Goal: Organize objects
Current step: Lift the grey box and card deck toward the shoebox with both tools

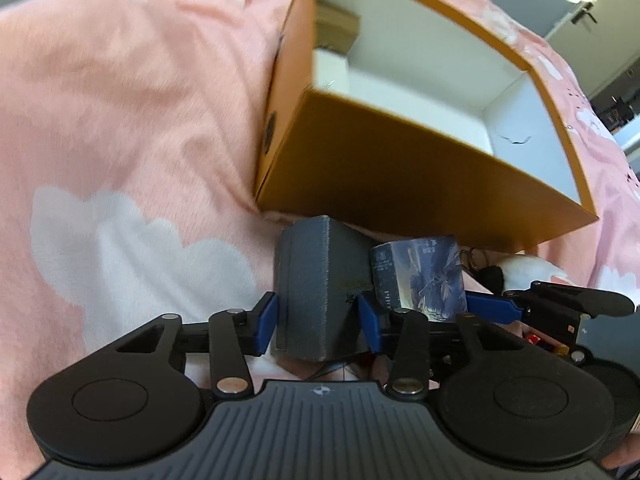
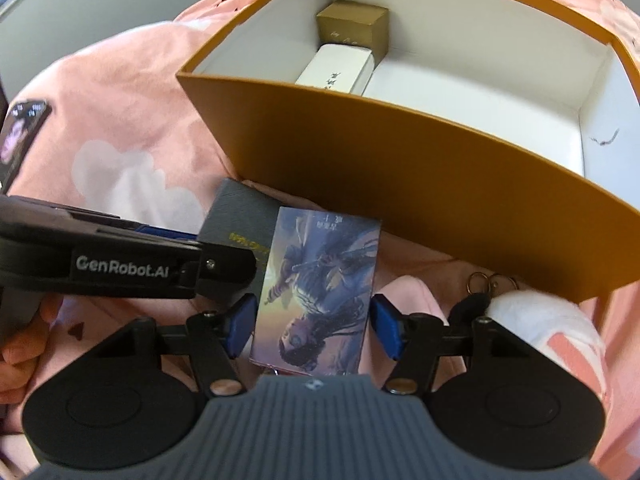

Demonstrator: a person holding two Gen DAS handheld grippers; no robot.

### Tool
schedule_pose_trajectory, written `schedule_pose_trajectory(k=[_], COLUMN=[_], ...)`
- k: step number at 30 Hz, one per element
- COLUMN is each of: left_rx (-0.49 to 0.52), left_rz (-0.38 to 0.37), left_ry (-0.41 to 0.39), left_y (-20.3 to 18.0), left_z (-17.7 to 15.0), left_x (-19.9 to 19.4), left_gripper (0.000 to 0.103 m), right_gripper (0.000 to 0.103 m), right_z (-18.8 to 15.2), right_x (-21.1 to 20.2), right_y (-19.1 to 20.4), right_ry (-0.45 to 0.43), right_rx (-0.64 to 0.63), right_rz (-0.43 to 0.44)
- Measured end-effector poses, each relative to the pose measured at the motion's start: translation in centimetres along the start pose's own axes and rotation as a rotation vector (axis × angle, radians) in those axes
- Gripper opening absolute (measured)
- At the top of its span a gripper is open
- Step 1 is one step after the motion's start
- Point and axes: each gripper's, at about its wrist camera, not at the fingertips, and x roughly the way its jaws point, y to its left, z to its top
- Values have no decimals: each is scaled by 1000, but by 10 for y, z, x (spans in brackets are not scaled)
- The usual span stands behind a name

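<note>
Inside, the orange box (image 2: 420, 168) with white inner walls holds two things at its far left end: a small gold-brown box (image 2: 354, 26) against the back wall and a white box (image 2: 340, 70) lying just in front of it, touching it; the rest of its floor is bare. It sits on a pink bedspread (image 1: 140, 120) printed with white clouds. Just in front of its near wall, a grey box (image 1: 320, 288) stands on edge between the blue pads of the left hand-held gripper (image 1: 318, 322), which press on its two sides, so it is gripped. Touching its right side is a card box with a blue illustrated figure (image 2: 320, 292), which lies between the blue pads of the right hand-held gripper (image 2: 314, 326); those pads stand wide, with a gap on each side, and do not touch it. Right of it, a dark keyring (image 2: 486, 284) and a white plush thing (image 2: 536, 312) lie by the orange box's near wall. A phone (image 2: 22, 136) rests on the bedspread far left.
</note>
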Motion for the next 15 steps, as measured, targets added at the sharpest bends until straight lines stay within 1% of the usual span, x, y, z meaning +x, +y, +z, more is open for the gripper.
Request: schedule_pose_trajectory(k=[1,4,6,7,13,15], left_rx=[15,45,65,78,149,159], left_rz=[-1,-12,-21,-22,-36,-45], left_ry=[-11,-44,-64,-71,-115,-126], left_y=[4,15,18,19,2,-11], left_z=[-6,-1,-15,-14,-12,-7], left_x=[-6,-12,-19,-21,-42,-37], left_gripper=[46,42,40,40,40,40], right_gripper=[63,63,63,63,63,63], right_z=[0,-1,-2,-2,-3,-3], right_x=[-2,-14,-23,-28,-54,-60], right_y=[-2,-8,-13,-16,-21,-23], right_ry=[-4,-25,-41,-51,-99,-108], right_rx=[14,45,63,74,78,78], right_rz=[5,8,8,7,8,6])
